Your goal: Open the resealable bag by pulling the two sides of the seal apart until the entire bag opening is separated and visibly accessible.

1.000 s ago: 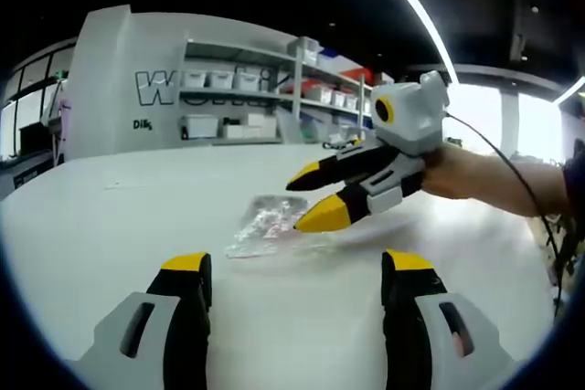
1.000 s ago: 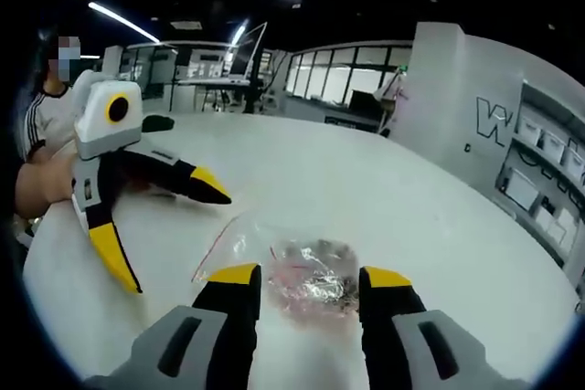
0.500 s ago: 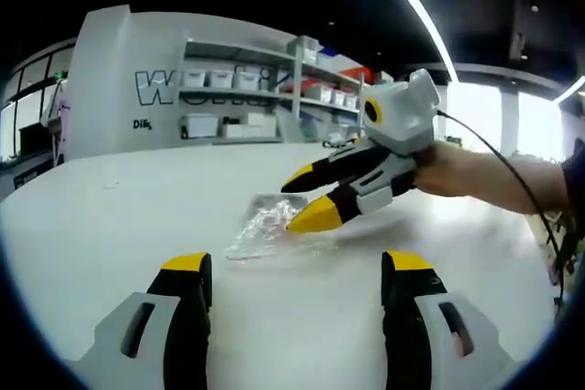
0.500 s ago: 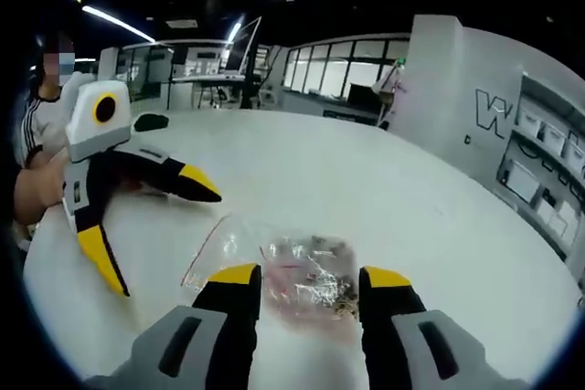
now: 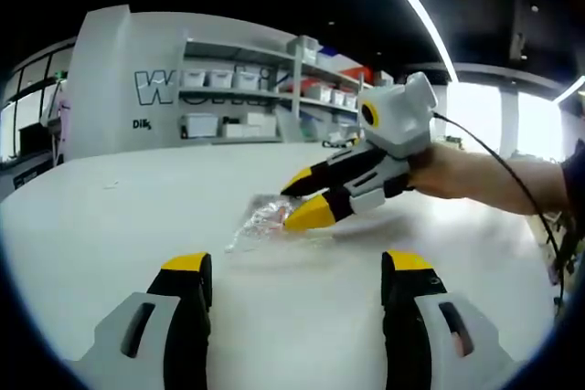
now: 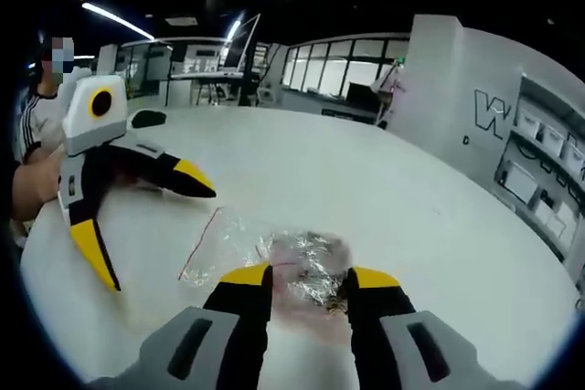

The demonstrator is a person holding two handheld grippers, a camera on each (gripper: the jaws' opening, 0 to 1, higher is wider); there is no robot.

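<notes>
I work in a lab: white metal shelving [image 5: 274, 89] stacked with plastic bins, wide white table [image 5: 110, 226], glass-walled offices [image 6: 338, 70]

My right gripper [image 6: 305, 278] is moving down onto bag [image 6: 274, 258], jaws narrowing around crinkled part since a second ago. Bag is bunching slightly. My left gripper [image 5: 297, 271] is not changing, jaws wide.

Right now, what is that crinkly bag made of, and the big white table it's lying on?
The bag looks like thin clear plastic: you can see the table through it, it wrinkles and glints, and a thin red line runs along its seal. What's inside looks shiny, maybe foil, but that's hard to tell. The table seems a hard, smooth white top, perhaps laminate; it faintly mirrors the lights.
</notes>
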